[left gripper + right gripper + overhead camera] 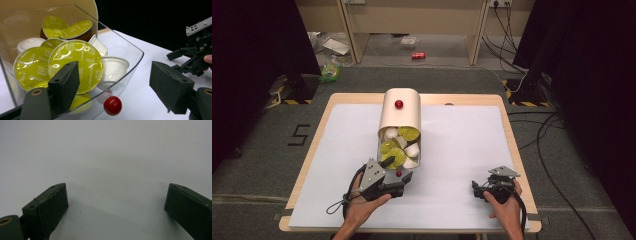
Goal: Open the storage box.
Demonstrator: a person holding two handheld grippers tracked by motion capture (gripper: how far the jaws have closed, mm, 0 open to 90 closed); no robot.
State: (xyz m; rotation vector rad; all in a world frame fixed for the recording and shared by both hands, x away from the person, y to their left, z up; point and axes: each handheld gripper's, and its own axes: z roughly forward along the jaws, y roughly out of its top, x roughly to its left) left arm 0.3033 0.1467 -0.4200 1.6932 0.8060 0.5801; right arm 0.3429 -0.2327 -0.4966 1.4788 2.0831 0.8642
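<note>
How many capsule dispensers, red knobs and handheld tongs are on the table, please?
Capsule dispenser: 1
Red knobs: 2
Tongs, namely left tongs and right tongs: 2
Total: 5

Recording lab or studio. Evidence: black curtains (252,60) at both frame sides, hazard-taped stand bases (287,97) on grey carpet, loose cables (507,30) upper right, a taped floor number (299,135) at left, white-covered table (462,150) at centre.
</note>
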